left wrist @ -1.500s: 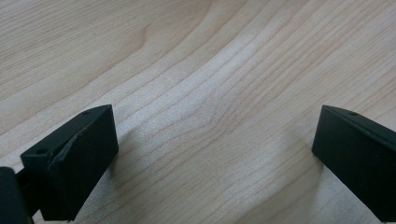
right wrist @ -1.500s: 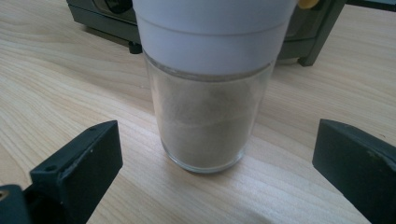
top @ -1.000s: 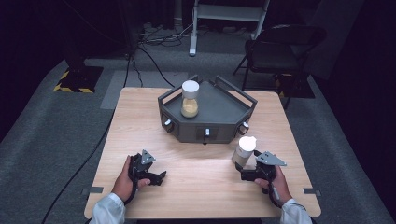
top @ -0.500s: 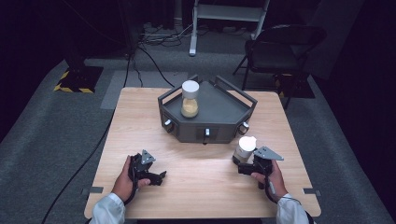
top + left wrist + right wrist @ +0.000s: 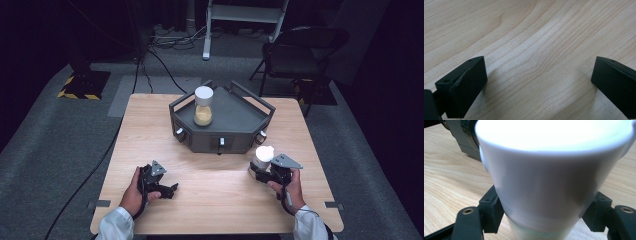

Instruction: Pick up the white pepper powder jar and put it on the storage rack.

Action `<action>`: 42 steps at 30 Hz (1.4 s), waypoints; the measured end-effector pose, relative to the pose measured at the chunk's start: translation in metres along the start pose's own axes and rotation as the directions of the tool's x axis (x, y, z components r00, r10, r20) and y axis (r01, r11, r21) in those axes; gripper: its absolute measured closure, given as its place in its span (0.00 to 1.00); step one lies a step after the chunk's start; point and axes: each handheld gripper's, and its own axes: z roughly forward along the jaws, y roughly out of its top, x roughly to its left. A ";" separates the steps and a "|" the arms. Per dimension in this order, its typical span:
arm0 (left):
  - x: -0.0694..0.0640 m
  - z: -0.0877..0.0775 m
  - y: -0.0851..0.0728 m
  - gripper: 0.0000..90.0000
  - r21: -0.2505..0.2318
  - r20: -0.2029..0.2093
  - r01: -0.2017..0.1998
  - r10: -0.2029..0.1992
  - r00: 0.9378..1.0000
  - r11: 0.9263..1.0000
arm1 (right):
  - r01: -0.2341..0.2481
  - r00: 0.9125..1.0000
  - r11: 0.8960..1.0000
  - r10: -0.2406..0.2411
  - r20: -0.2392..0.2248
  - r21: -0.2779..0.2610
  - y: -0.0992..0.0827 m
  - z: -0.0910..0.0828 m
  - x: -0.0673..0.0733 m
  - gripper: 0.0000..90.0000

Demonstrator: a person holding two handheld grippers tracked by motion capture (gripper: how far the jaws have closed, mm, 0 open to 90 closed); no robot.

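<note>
On the near right part of the wooden counter [image 5: 210,195], the right gripper [image 5: 260,172] is holding a white-capped jar [image 5: 263,157] that is standing upright just in front of the dark grey angular stand [image 5: 235,117]. Its fingers [image 5: 490,210] have just been closing, and in the right gripper view they are pressing against both sides of the jar, right below the wide white cap, with pale glass showing beneath. The person's right hand [image 5: 290,187] is wrapping around the body of that gripper, its grey plate pointing toward the right edge of the counter.

Across on the near left side, the left gripper [image 5: 167,189] is resting low over bare wood, well apart from the jar. Its fingers [image 5: 464,85] are standing wide apart in the left gripper view, with nothing between them except the grain of the counter. The left hand [image 5: 135,192] is gripping it from behind.

Farther back, a second white-capped jar with yellowish powder [image 5: 203,106] is standing upright on top of the stand, near its left rear corner.
</note>
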 end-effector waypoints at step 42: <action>0.000 0.000 0.000 0.00 -0.001 0.000 0.001 -0.001 1.000 1.000 | 0.049 0.997 0.996 -0.045 0.065 -0.073 0.084 -0.039 0.020 0.33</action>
